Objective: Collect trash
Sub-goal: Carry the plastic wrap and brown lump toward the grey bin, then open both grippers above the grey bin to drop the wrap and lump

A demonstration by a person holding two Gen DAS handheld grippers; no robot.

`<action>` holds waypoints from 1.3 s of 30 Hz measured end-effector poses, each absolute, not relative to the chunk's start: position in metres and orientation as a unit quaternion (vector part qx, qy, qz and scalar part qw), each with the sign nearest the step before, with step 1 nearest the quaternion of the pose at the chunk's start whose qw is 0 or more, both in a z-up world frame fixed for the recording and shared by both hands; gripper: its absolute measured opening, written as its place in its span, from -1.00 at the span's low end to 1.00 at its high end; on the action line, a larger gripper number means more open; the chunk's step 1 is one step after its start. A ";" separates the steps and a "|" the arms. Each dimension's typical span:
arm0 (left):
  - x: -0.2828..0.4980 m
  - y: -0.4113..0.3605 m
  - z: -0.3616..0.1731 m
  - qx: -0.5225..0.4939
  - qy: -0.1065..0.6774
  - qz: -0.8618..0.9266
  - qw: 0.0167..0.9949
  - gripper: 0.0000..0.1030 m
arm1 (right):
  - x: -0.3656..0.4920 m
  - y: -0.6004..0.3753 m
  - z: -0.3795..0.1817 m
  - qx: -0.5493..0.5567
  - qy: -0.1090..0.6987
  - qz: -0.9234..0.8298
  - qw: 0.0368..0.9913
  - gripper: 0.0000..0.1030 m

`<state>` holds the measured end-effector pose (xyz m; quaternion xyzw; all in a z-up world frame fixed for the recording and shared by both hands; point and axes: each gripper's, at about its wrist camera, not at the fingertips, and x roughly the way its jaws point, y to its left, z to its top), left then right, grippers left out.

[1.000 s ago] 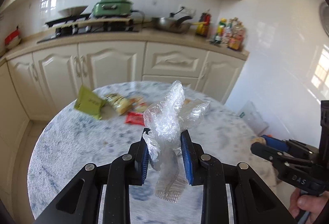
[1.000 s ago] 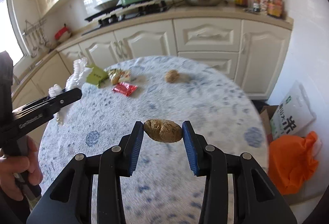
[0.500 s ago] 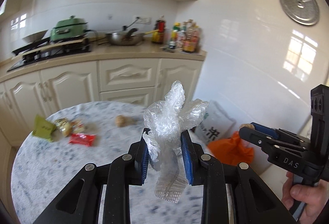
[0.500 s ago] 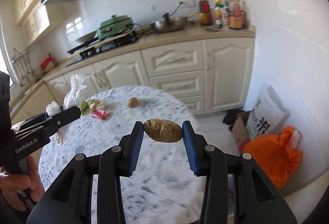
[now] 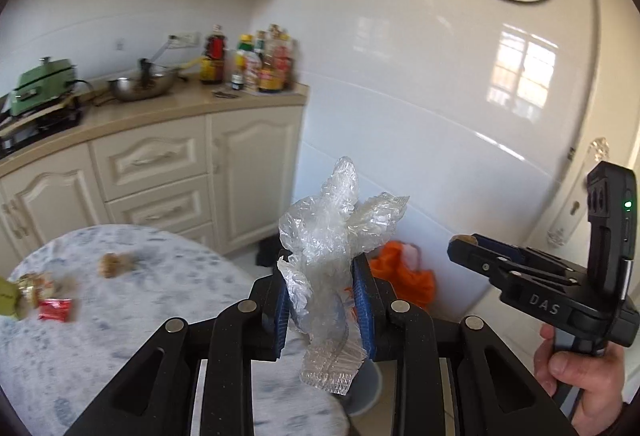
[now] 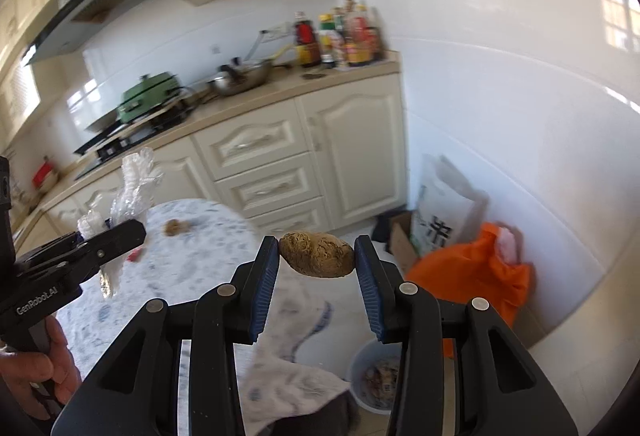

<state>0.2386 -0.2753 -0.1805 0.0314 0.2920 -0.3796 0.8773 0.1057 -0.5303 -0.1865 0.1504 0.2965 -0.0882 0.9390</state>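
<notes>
My left gripper (image 5: 322, 300) is shut on a crumpled clear plastic wrapper (image 5: 336, 236), held in the air past the table's right edge. My right gripper (image 6: 316, 276) is shut on a brown wrinkled lump (image 6: 317, 254), held above the floor. A small grey trash bin (image 6: 374, 376) with scraps inside stands on the floor below the right gripper, partly hidden by its fingers. In the left wrist view the right gripper (image 5: 460, 246) is at the right. In the right wrist view the left gripper (image 6: 132, 230) with the wrapper (image 6: 134, 188) is at the left.
The round table with a blue-patterned cloth (image 5: 120, 316) still holds a brown lump (image 5: 110, 264), a red wrapper (image 5: 54, 310) and snack packets (image 5: 24, 288). An orange bag (image 6: 476, 276), a white sack (image 6: 444, 212) and a cardboard box (image 6: 400, 236) stand against the wall. Cabinets (image 6: 304, 164) run behind.
Both grippers have swung right, away from the table top and toward the corner with the orange bag; the trash bin has come into view below. Both keep their hold.
</notes>
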 end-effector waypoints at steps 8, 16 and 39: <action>0.256 -0.362 -0.208 0.062 0.346 -0.420 0.837 -0.52 | 0.099 -0.585 -0.236 0.196 0.332 -0.131 0.913 -0.23; 0.274 -0.442 -0.260 0.093 0.423 -0.424 0.795 -0.51 | 0.112 -0.615 -0.305 0.248 0.389 -0.138 0.876 -0.23; 0.272 -0.495 -0.273 0.150 0.416 -0.366 0.819 0.98 | 0.107 -0.650 -0.351 0.332 0.401 -0.181 0.834 1.00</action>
